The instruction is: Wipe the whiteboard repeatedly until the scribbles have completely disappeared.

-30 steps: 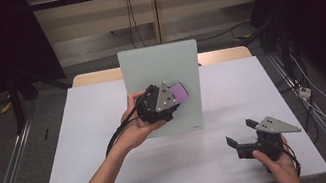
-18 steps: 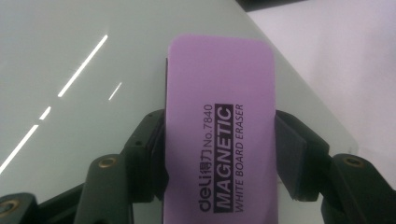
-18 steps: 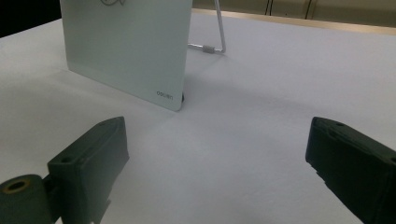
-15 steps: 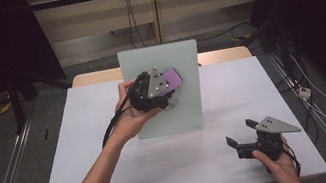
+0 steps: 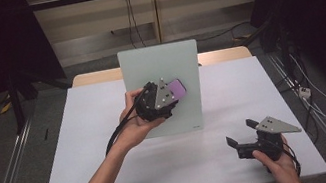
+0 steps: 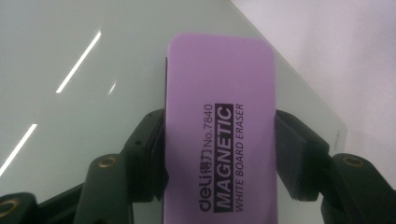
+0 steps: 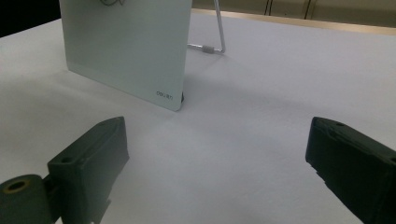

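Here, the left claw is clamped on the purple eraser (a magnetic whiteboard eraser, by its print), one jaw on each long side. The eraser lies flat against the whiteboard, in the middle of the high view. The right claw rests on the bench at lower right, jaws apart, holding nothing.

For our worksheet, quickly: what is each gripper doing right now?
Left gripper: closed on the purple eraser, at the whiteboard.
Right gripper: open, holding nothing, above the table.
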Demonstrator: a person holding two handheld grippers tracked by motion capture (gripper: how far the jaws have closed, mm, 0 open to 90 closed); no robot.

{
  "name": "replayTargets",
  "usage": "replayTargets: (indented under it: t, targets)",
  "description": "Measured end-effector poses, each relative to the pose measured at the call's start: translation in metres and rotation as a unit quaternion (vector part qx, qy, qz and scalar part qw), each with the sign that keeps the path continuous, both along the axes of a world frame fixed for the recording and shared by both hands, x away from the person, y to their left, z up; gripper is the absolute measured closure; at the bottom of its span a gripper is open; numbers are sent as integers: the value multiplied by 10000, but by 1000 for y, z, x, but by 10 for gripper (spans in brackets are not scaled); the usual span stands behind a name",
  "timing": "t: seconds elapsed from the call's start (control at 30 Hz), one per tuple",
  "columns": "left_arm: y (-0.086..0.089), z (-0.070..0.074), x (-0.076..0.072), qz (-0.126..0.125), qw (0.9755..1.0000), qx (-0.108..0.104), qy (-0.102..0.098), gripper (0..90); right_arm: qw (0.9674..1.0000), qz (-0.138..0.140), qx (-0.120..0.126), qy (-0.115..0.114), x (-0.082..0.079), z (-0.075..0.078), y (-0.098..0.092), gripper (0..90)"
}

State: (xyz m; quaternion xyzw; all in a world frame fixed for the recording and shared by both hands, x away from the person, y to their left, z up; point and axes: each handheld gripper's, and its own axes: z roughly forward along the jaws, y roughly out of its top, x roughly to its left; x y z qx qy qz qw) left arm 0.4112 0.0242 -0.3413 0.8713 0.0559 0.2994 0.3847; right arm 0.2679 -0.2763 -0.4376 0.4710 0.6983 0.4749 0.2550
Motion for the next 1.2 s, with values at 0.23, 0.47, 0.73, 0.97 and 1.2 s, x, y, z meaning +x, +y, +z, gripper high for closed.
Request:
replayTargets:
  t: [0.23,0.47,0.73,0.97,1.2]
  targets:
    - [-4,-19,-8,-94,9997,236,26,409,10000,10,-4,3,0,0,0,57]
    - [-5,-19,-8,-69,9996,215,171,409,10000,18,-23,1,0,0,0,57]
    - [-5,16,4,175,9998,-72,-109,409,10000,34,-8,2,1,0,0,57]
    - [-10,22,7,108,9998,25,-163,409,10000,26,-2,7,1,0,0,57]
    - [-18,-12,-7,-113,9996,259,-94,409,10000,27,0,-1,0,0,0,57]
